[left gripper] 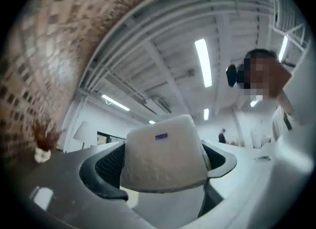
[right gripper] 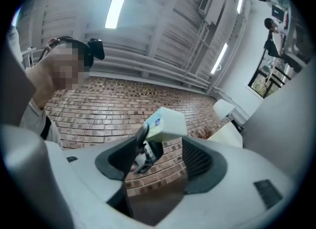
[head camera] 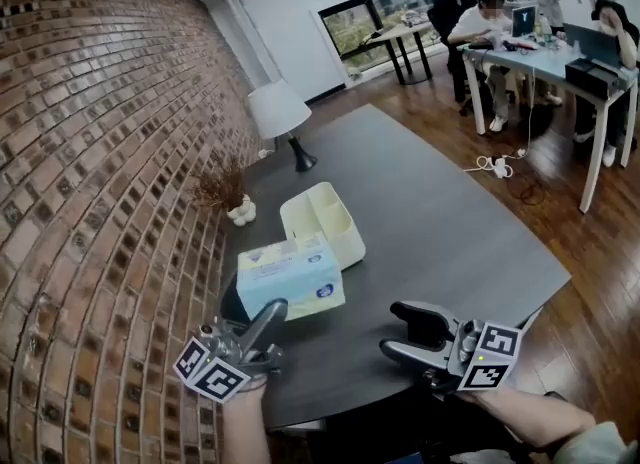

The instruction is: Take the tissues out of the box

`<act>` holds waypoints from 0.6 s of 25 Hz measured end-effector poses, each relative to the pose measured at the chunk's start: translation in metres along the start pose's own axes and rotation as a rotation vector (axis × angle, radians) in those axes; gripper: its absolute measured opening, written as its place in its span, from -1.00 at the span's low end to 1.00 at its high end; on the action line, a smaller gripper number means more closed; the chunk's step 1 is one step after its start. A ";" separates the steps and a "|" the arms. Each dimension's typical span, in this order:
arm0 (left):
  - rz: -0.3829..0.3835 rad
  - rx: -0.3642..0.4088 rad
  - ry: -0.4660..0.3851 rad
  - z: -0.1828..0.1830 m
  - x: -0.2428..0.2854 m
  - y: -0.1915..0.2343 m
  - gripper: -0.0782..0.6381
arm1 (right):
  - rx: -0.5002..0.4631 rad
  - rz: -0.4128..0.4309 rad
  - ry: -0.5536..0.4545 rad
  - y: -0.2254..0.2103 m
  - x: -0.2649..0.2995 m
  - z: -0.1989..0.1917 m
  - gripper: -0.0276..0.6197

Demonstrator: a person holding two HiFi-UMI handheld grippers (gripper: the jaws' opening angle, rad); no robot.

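Note:
A pale blue and white tissue pack (head camera: 291,278) is outside the cream box (head camera: 322,222), just in front of it, and the box's open compartments look empty. My left gripper (head camera: 273,314) is shut on the pack's near end. In the left gripper view the pack (left gripper: 165,156) fills the gap between both black pads. My right gripper (head camera: 395,329) hovers open over the dark table (head camera: 450,242), to the pack's right, with nothing between its fingers. The right gripper view looks through open jaws at the pack (right gripper: 165,123) and the left gripper (right gripper: 143,151) against the brick wall.
A white table lamp (head camera: 280,117) and a small vase of dried twigs (head camera: 225,192) stand at the table's far left by the brick wall (head camera: 90,172). People sit at desks (head camera: 560,57) at the back right. A power strip (head camera: 495,165) lies on the wooden floor.

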State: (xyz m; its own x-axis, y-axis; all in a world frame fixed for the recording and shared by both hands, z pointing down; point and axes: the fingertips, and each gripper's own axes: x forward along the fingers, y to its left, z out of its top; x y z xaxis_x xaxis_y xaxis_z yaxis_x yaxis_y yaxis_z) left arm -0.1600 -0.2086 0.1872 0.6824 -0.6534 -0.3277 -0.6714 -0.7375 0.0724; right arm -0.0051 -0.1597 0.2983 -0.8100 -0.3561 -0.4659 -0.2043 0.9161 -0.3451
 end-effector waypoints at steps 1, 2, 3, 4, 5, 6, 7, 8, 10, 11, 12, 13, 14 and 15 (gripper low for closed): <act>0.038 -0.051 -0.052 -0.012 -0.015 -0.011 0.53 | -0.005 -0.008 -0.002 -0.001 -0.001 0.002 0.02; 0.079 -0.041 -0.068 -0.023 -0.025 -0.021 0.53 | -0.014 -0.016 -0.003 -0.002 -0.002 0.003 0.02; 0.125 0.028 -0.056 -0.031 -0.031 -0.029 0.53 | -0.024 -0.023 -0.003 -0.002 -0.004 0.002 0.02; 0.176 0.131 -0.031 -0.036 -0.035 -0.036 0.52 | -0.033 -0.027 -0.002 -0.001 -0.004 0.001 0.02; 0.228 0.233 -0.017 -0.037 -0.038 -0.042 0.52 | -0.040 -0.026 0.000 0.000 -0.004 0.000 0.02; 0.270 0.307 -0.025 -0.035 -0.042 -0.046 0.51 | -0.047 -0.021 0.002 0.002 -0.003 -0.001 0.02; 0.296 0.347 -0.052 -0.032 -0.046 -0.049 0.48 | -0.056 -0.015 0.004 0.004 -0.001 -0.002 0.02; 0.307 0.351 -0.086 -0.031 -0.049 -0.050 0.46 | -0.067 -0.011 0.007 0.007 0.001 -0.003 0.02; 0.303 0.254 -0.155 -0.040 -0.054 -0.047 0.43 | -0.084 -0.014 0.013 0.009 0.001 -0.005 0.01; 0.295 0.166 -0.188 -0.047 -0.057 -0.041 0.40 | -0.088 -0.020 0.014 0.008 0.000 -0.006 0.01; 0.290 0.076 -0.212 -0.056 -0.058 -0.034 0.31 | -0.088 -0.026 0.013 0.007 0.000 -0.006 0.01; 0.292 0.005 -0.217 -0.067 -0.059 -0.024 0.26 | -0.087 -0.032 0.011 0.004 0.000 -0.006 0.01; 0.298 -0.044 -0.202 -0.078 -0.058 -0.015 0.21 | -0.085 -0.036 0.010 0.003 0.000 -0.006 0.01; 0.304 -0.078 -0.176 -0.088 -0.058 -0.006 0.19 | -0.085 -0.039 0.009 0.002 0.000 -0.006 0.01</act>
State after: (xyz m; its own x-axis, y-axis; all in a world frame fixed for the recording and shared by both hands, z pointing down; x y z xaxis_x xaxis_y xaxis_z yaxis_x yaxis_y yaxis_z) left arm -0.1699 -0.1817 0.2887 0.3901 -0.8105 -0.4370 -0.8073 -0.5293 0.2609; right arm -0.0086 -0.1570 0.3025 -0.8053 -0.3904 -0.4461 -0.2812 0.9141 -0.2922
